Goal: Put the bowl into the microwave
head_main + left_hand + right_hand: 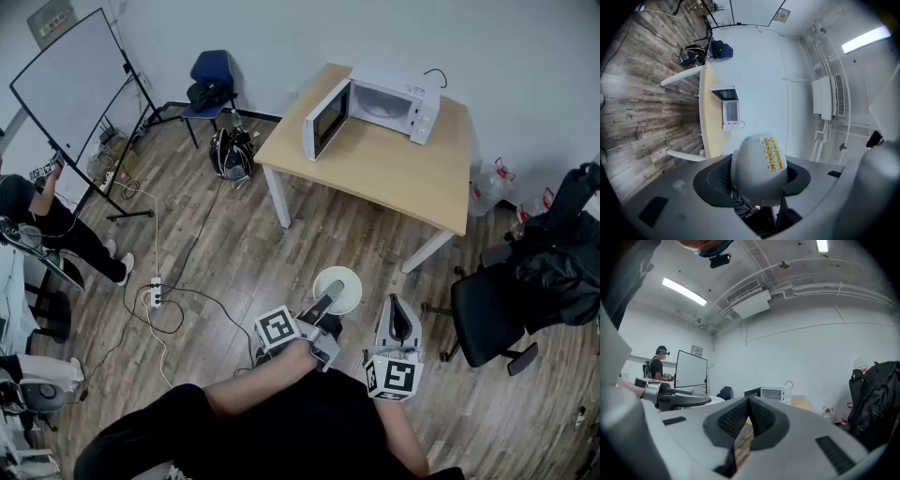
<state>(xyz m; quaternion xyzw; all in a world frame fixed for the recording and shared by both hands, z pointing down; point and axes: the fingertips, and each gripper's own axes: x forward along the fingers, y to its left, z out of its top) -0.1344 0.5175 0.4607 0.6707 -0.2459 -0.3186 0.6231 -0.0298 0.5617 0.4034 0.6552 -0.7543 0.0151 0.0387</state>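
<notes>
Head view: microwave [380, 103] stands open; left gripper [328, 305] grips the bowl [339, 286].

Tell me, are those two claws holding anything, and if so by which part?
The left gripper holds the white bowl, clamped at its rim. The right gripper has its jaws together and holds nothing.

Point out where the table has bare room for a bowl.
The table is bare from the microwave forward to its near edge and right end. Only the far edge is crowded: the microwave and its open door stand there.
</notes>
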